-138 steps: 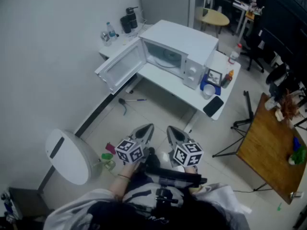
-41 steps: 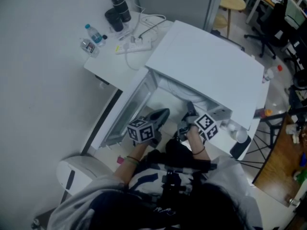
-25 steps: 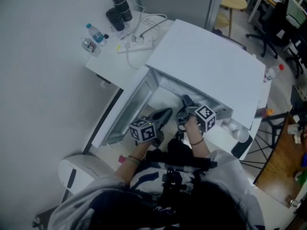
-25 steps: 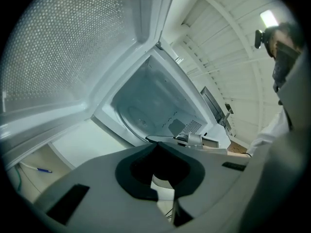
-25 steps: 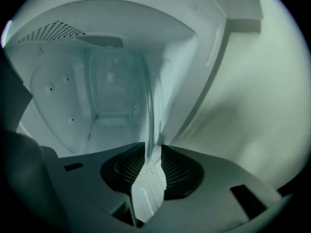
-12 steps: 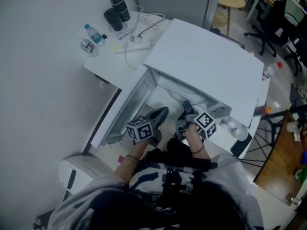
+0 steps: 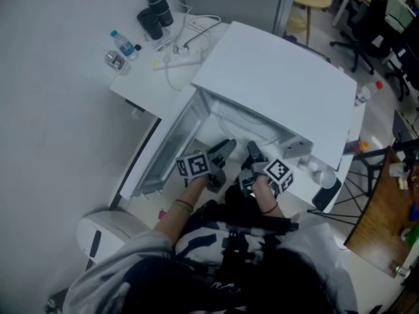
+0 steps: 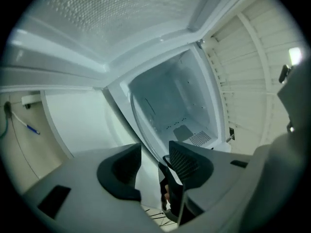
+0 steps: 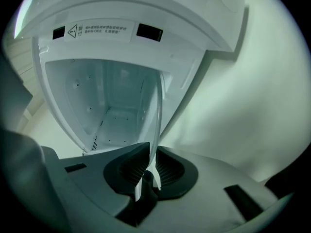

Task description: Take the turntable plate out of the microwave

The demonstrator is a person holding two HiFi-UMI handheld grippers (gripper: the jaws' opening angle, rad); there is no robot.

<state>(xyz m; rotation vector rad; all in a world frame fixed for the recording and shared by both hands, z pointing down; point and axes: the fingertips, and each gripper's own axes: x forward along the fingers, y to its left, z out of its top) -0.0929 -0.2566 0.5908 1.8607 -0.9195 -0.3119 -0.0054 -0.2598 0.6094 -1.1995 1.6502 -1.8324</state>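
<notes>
your right gripper [image 9: 149, 152] has just been closing and pinches the thin rim of the turntable plate [image 9: 155, 115], right at the mouth of the microwave [image 7: 275, 84]. your left gripper [image 8: 154, 147] has just been opening wide, with the rim between its jaws but not touched. the door [image 7: 167, 149] is swung wide beside it. the plate is clear glass.

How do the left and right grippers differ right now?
The left gripper has jaws apart, just opened, with the rim of the turntable plate between them unpressed; the right gripper, jaws just closing, pinches that rim. The left gripper sits nearer the door than the right gripper. Both point into the open microwave.
</notes>
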